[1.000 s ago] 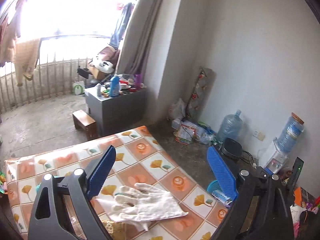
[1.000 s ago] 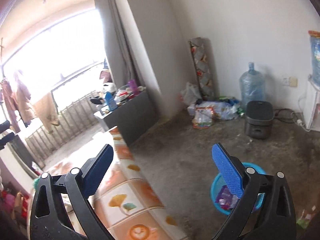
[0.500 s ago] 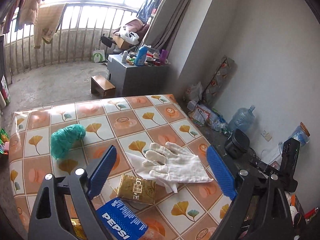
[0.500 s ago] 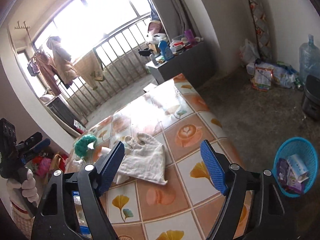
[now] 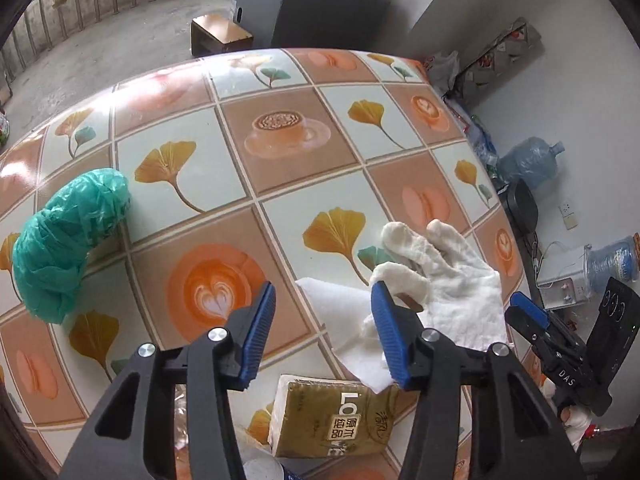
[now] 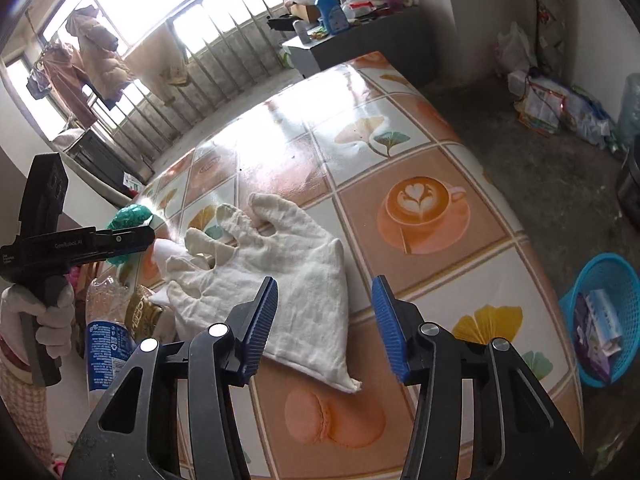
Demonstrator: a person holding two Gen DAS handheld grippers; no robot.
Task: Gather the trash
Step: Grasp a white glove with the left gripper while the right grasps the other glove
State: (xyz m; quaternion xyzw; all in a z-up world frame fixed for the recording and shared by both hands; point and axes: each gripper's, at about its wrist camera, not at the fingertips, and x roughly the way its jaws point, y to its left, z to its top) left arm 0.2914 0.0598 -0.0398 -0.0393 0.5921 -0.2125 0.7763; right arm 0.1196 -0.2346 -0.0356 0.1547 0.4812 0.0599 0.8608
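1. We hold both grippers spread and empty above the desk: left gripper over the tissue pack, right gripper beside the white glove.
2. We judge the trash lies grouped for short trips to the blue basket on the floor.
3. Readable: "LO" on the pack; the bottle label is unclear.

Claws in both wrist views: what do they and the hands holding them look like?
Both claws, left and right, have black frames, silver pivot bolts and ribbed blue pads. The left hand wears a white knit glove; the grip carries small white lettering.
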